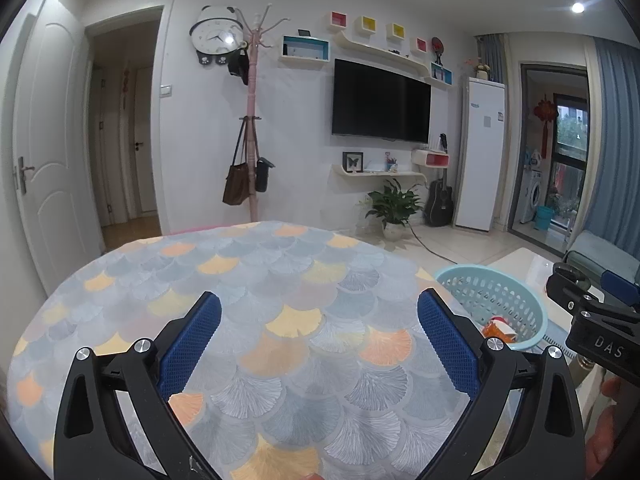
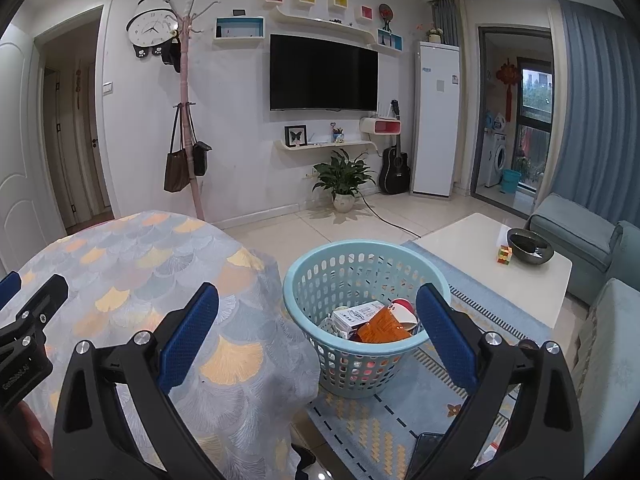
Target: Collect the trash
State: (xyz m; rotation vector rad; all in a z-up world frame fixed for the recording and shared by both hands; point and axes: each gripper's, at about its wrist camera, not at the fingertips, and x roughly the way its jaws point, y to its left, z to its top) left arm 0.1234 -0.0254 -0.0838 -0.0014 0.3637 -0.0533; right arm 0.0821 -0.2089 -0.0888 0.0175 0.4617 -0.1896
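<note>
the table (image 1: 248,292), draped in a fan-patterned cloth, fills the lower centre of the left wrist view and the lower left of the right wrist view; no trash shows on the cloth that is visible, which suggests the collecting is nearly or wholly done. the rug (image 2: 400,412) lies along the bottom of the right wrist view, and the pale blue basket (image 2: 320,264) stands on it just beside the table's edge, probably so items can go straight from the tabletop into it. the trash (image 2: 380,322) sits inside the basket at centre frame: a white carton, an orange wrapper and a red-and-white piece, heaped against the near wall.

the left gripper (image 1: 319,322) hangs above the cloth at lower centre of its view, jaws spread wide, holding and touching nothing. the right gripper (image 2: 318,314) hovers at lower centre of its view, over the table edge and basket rim, likewise spread wide and empty.
</note>
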